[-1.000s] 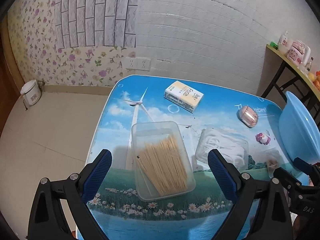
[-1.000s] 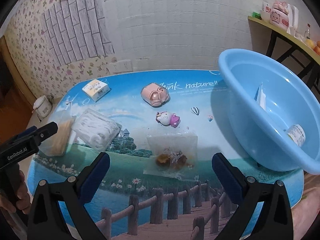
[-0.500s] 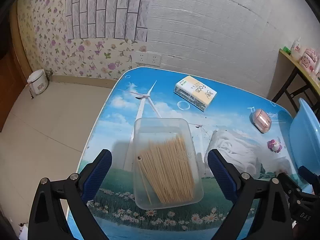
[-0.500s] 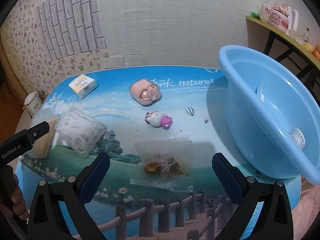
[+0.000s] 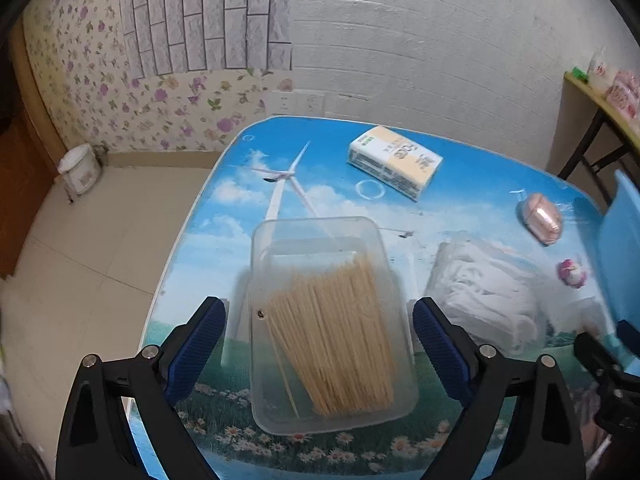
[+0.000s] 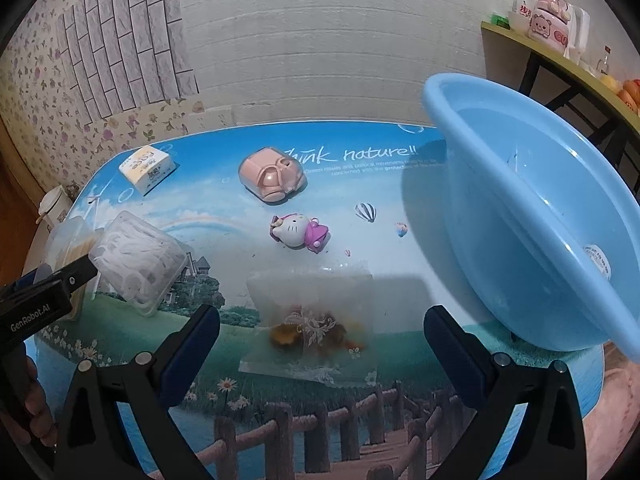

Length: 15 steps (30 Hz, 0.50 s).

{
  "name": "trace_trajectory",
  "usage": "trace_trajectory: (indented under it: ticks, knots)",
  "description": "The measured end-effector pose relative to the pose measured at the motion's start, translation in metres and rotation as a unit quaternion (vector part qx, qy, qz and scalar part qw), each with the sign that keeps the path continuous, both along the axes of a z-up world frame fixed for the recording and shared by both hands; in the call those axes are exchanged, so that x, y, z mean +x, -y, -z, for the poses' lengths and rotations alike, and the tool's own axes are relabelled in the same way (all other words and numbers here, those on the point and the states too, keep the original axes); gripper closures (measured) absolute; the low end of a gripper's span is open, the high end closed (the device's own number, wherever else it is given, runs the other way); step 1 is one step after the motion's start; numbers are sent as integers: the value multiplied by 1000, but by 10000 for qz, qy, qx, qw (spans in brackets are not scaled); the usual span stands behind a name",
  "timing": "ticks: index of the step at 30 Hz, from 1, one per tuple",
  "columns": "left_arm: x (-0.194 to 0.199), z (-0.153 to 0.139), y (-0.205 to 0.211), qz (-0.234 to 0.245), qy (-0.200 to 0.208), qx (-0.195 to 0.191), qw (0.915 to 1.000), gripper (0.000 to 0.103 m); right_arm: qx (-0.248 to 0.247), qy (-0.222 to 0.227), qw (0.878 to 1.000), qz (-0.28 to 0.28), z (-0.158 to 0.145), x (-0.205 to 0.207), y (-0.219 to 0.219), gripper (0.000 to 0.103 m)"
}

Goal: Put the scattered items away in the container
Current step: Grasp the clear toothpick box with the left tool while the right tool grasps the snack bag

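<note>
Left wrist view: the left tool (image 5: 316, 344), wide open, has moved closer around the stick box (image 5: 328, 320) at 6 o'clock. Right tool (image 6: 320, 344) is open over the bag (image 6: 312, 320). Grabbing comes next.

Even indoor light, strong fisheye bending and dark corners; the left wrist view's right edge blurs.

left wrist: over toothpick box (image 5: 328, 320) | right wrist: over table (image 6: 360, 184) | shared: table
</note>
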State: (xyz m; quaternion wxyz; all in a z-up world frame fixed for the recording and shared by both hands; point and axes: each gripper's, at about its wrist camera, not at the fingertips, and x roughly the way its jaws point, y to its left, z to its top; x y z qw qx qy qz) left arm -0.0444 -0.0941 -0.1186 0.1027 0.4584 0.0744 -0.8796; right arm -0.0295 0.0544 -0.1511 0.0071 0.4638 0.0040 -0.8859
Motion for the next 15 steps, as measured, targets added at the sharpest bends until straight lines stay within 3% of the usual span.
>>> trace_trajectory:
  ticks: [5,7,8,9,10,15]
  knots:
    - [0,1,-3,-14,13,-117,9999,11,59,42,10000,-41,2,-1,2,0]
    - [2,1,-4,0,-37,-135,9999,17,110,48,9999,-42,3,-2,2,0]
    - [3,0,-5,28,-71,-156,9998,25,112,54,9999,-32,4,-2,1,0]
    - [5,-1,-8,83,-141,-196,9997,39,105,61,9999,-24,5,-3,1,0]
    - [6,-1,-9,96,-185,-244,9995,42,97,78,9999,-14,5,-3,0,0]
    - [7,-1,-7,190,-227,-142,9995,43,92,133,9999,-2,9,-4,1,0]
